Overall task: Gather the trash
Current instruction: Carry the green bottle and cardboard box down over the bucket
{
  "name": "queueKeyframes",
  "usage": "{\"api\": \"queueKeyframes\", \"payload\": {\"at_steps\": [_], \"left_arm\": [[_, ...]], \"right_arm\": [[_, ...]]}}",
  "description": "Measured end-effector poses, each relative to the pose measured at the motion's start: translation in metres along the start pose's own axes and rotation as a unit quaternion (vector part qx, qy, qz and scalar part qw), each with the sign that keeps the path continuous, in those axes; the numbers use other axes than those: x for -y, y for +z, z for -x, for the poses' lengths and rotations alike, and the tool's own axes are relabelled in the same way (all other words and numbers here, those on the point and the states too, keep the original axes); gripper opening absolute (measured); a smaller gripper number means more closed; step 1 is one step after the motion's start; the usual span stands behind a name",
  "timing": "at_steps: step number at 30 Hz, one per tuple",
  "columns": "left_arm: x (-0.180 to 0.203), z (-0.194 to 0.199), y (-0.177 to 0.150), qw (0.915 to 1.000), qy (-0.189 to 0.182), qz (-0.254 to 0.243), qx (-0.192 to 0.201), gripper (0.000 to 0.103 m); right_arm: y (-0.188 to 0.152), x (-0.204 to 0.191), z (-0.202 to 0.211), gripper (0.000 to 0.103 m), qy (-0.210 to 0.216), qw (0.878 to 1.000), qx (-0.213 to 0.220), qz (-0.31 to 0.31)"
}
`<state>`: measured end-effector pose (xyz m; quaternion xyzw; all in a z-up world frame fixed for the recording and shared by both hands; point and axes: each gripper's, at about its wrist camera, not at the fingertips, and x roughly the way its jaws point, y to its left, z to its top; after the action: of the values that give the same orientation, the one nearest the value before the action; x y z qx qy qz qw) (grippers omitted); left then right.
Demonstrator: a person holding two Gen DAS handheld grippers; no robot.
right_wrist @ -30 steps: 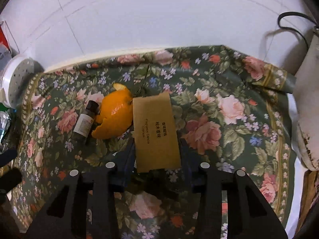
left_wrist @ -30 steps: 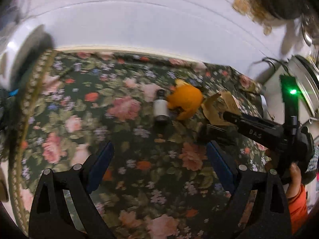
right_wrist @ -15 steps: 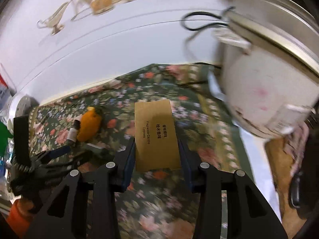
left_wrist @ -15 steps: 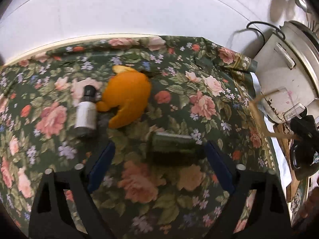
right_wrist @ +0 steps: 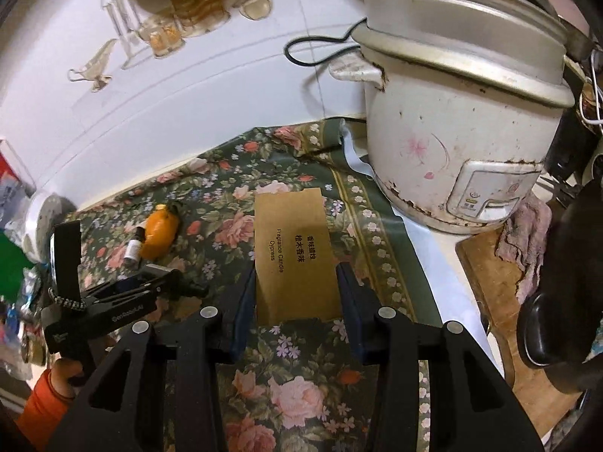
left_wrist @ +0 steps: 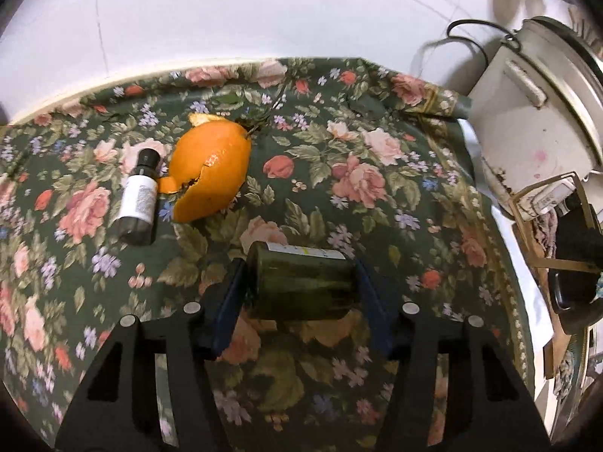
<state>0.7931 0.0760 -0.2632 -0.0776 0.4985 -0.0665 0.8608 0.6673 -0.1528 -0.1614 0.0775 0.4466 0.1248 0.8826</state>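
Note:
My left gripper [left_wrist: 301,282] is shut on a dark green glass jar [left_wrist: 301,282] lying sideways on the floral tablecloth [left_wrist: 377,188]. Beyond it lie an orange peel [left_wrist: 211,169] and a small dark bottle with a white label [left_wrist: 138,197]. My right gripper [right_wrist: 296,286] is shut on a brown cardboard candle box [right_wrist: 294,256], held above the cloth. In the right wrist view the left gripper [right_wrist: 124,293] shows at the left, with the peel [right_wrist: 160,231] and small bottle [right_wrist: 132,250] behind it.
A worn white rice cooker [right_wrist: 463,113] stands at the right on the counter, also in the left wrist view [left_wrist: 535,113], with its black cord [right_wrist: 320,45] along the white wall. A wooden board [right_wrist: 490,282] with a rag lies in front of it.
My left gripper swung right and closed on the green jar. My right gripper lifted the brown box off the cloth and carried it right, toward the rice cooker.

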Motion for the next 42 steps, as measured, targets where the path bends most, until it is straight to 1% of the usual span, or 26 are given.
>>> {"api": "queueKeyframes", "payload": {"at_steps": [3,6,9,12,15,20,26,29,32,36,42], "left_arm": [[0.012,0.025,-0.008,0.9996,0.022,-0.006,0.015,0.057],[0.024,0.054,-0.018,0.9989,0.032,-0.006,0.035,0.057],[0.039,0.089,-0.034,0.9972,0.047,0.0,0.058,0.057],[0.048,0.117,-0.05,0.9952,0.061,0.012,0.075,0.057],[0.06,0.147,-0.074,0.9926,0.071,0.033,0.093,0.057],[0.075,0.194,-0.112,0.9875,0.086,0.053,0.122,0.057],[0.085,0.24,-0.152,0.9832,0.101,0.05,0.144,0.057],[0.085,0.258,-0.175,0.9825,0.105,0.043,0.148,0.057],[0.08,0.272,-0.198,0.9834,0.097,0.036,0.149,0.057],[0.07,0.289,-0.232,0.9848,0.083,0.023,0.151,0.057],[0.05,0.318,-0.296,0.9874,0.07,0.013,0.142,0.057]], "right_arm": [[-0.003,0.0,0.014,0.038,0.014,1.0,0.006,0.012],[-0.011,0.003,0.034,0.038,0.034,0.999,0.012,0.028],[-0.02,0.007,0.052,0.038,0.053,0.997,0.016,0.045],[-0.029,0.01,0.073,0.038,0.072,0.995,0.021,0.063],[-0.038,0.012,0.097,0.038,0.091,0.992,0.03,0.082],[-0.056,0.009,0.134,0.038,0.115,0.986,0.046,0.108],[-0.083,-0.001,0.171,0.038,0.139,0.982,0.06,0.113],[-0.102,-0.009,0.189,0.038,0.14,0.982,0.066,0.11],[-0.124,-0.019,0.201,0.038,0.134,0.983,0.067,0.104],[-0.16,-0.032,0.214,0.038,0.11,0.988,0.061,0.09],[-0.219,-0.053,0.23,0.038,0.086,0.992,0.043,0.077]]}}
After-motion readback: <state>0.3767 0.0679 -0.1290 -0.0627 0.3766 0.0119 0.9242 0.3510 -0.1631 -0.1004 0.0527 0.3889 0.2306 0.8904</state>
